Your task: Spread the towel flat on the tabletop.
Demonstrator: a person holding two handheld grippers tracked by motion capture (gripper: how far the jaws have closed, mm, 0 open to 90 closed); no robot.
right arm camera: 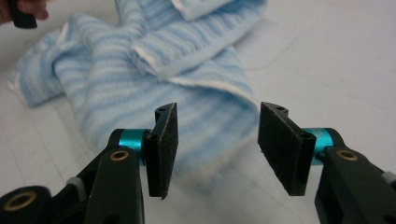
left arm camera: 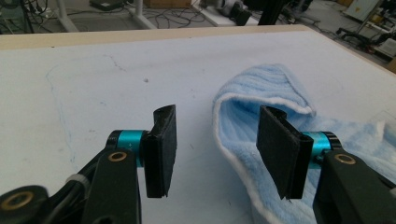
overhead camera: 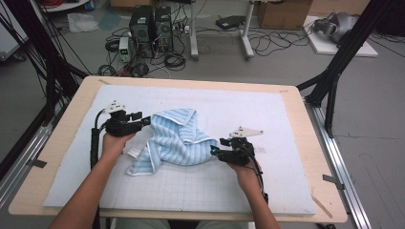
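1. High view first: your light blue striped towel [overhead camera: 174, 140] sits crumpled in a heap near the middle of the white mat [overhead camera: 286, 143]; nothing's folded or flattened yet, so you're basically at the start.
2. Your left gripper [overhead camera: 145, 120] is at the towel's upper left edge; in the left gripper view the jaws stand apart with only bare mat between them, the towel's hem [left arm camera: 233, 154] just beside the right-hand pad; nothing held.
3. Your right gripper [overhead camera: 214, 151] is at the right edge; jaws apart there too, the towel's fold [right arm camera: 210, 116] just ahead of them; not gripped.
4. Still to do, I'd say: grab two corners, spread it out, fold.
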